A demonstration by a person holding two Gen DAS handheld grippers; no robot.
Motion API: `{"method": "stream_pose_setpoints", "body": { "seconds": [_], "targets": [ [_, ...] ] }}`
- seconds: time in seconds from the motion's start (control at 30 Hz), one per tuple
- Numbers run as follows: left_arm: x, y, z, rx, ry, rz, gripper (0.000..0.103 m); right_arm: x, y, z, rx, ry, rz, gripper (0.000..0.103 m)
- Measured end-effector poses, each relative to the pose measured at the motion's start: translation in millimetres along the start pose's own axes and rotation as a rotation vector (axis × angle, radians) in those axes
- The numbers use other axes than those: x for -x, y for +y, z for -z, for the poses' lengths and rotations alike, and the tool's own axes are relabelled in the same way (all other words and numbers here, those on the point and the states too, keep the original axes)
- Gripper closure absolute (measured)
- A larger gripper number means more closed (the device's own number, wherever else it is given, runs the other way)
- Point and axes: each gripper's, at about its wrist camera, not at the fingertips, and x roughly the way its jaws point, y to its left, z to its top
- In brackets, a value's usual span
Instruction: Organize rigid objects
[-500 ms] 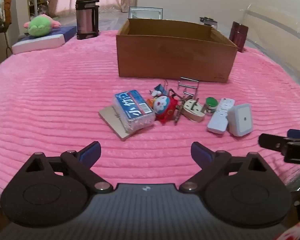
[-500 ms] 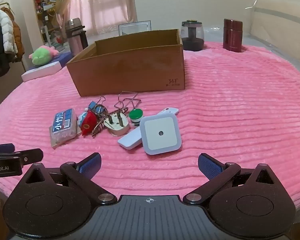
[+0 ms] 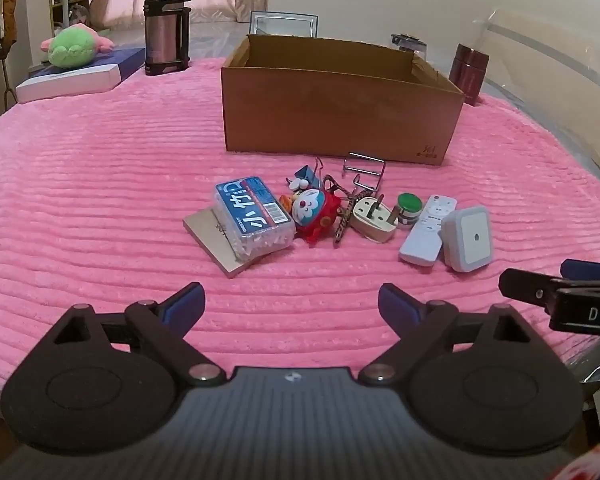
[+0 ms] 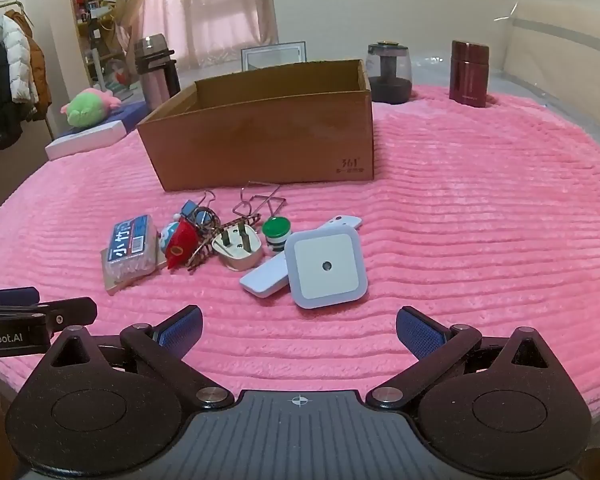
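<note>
Nothing is seen to have shifted since the earlier frame: left tongs [image 3: 291, 304] and right tongs [image 4: 299, 326] are held wide and empty short of the clutter, the night light [image 4: 325, 266] nearest, the cardboard box [image 4: 260, 136] beyond, probably as destination.

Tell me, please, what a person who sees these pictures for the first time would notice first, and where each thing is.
First comes the pink ribbed blanket that covers the whole surface, with the open cardboard box standing at its middle. In front of the box lies a row of small things, from the blue packet at the left end to the white square night light at the right end. Nearest the cameras, the left gripper and right gripper are open and empty.
</note>
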Motion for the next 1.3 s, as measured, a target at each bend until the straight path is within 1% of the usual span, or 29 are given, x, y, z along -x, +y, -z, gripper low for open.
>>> {"method": "stream_pose_setpoints", "body": {
  "seconds": [1.3],
  "targets": [
    [-1.9, -2.1, 0.4, 0.009, 0.005, 0.012, 0.012, -1.1, -2.2, -0.1, 0.001, 0.001, -0.006, 0.002]
  ]
}}
